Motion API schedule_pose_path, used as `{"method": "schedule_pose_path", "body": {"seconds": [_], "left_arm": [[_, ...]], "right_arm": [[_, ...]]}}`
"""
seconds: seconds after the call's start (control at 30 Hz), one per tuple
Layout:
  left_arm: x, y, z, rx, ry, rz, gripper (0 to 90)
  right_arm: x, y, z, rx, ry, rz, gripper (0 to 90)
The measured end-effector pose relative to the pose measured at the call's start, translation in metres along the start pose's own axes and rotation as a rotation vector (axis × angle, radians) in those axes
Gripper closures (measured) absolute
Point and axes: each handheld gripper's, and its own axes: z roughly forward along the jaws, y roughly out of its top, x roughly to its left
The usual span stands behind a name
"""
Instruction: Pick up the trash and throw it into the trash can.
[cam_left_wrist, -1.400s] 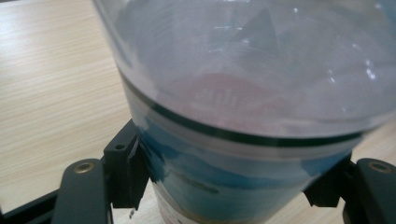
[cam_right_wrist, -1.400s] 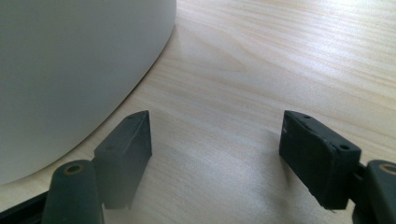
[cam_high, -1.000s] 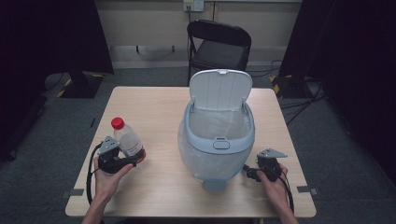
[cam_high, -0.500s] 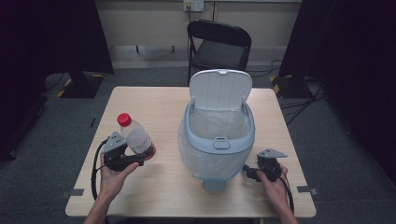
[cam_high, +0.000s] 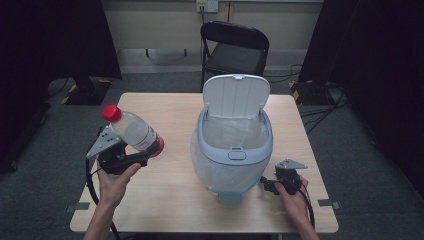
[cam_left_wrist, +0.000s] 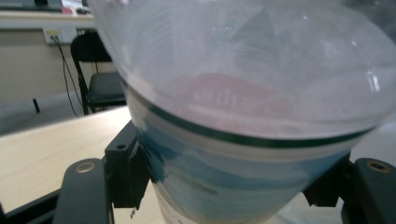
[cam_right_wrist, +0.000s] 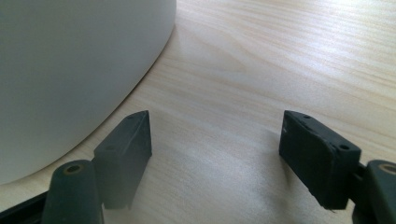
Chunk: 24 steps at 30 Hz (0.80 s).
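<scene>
Clear glossy plastic bottle (cam_high: 134, 131) — matt pale-wood table (cam_high: 170, 195)

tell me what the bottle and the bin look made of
Bottle: clear thin plastic, see-through wall, glossy printed label, red screw cap. Bin: pale blue moulded plastic with a smooth matte look, lined with a filmy translucent bag, probably thin plastic.

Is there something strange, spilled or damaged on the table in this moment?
Nothing stands out. The bin stands upright on the table with its lid open and liner in place. The bottle is tilted, but only because the left gripper holds it; its red cap is on. No spill visible.
</scene>
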Motion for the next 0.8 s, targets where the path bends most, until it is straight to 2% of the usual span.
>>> {"method": "schedule_pose_path", "body": {"seconds": [0.17, 0.43, 0.5, 0.57, 0.73, 0.77, 0.8], "left_arm": [[-0.015, 0.022, -0.008, -0.072, -0.018, 0.027, 30.3], [-0.020, 0.044, -0.013, -0.142, -0.026, 0.038, 30.4], [-0.024, 0.055, -0.013, -0.180, -0.062, 0.031, 30.4], [-0.028, 0.060, -0.012, -0.194, -0.075, 0.028, 30.4], [-0.041, 0.078, -0.005, -0.227, -0.120, 0.059, 30.4], [-0.049, 0.086, -0.001, -0.242, -0.137, 0.072, 30.4], [-0.049, 0.086, -0.001, -0.242, -0.137, 0.072, 30.4]], "right_arm": [[0.000, 0.000, 0.000, 0.000, 0.000, 0.000, 24.3], [0.000, 0.000, 0.000, 0.000, 0.000, 0.000, 24.3], [0.000, 0.000, 0.000, 0.000, 0.000, 0.000, 24.3], [0.000, 0.000, 0.000, 0.000, 0.000, 0.000, 24.3], [0.000, 0.000, 0.000, 0.000, 0.000, 0.000, 24.3], [0.000, 0.000, 0.000, 0.000, 0.000, 0.000, 24.3], [0.000, 0.000, 0.000, 0.000, 0.000, 0.000, 24.3]]}}
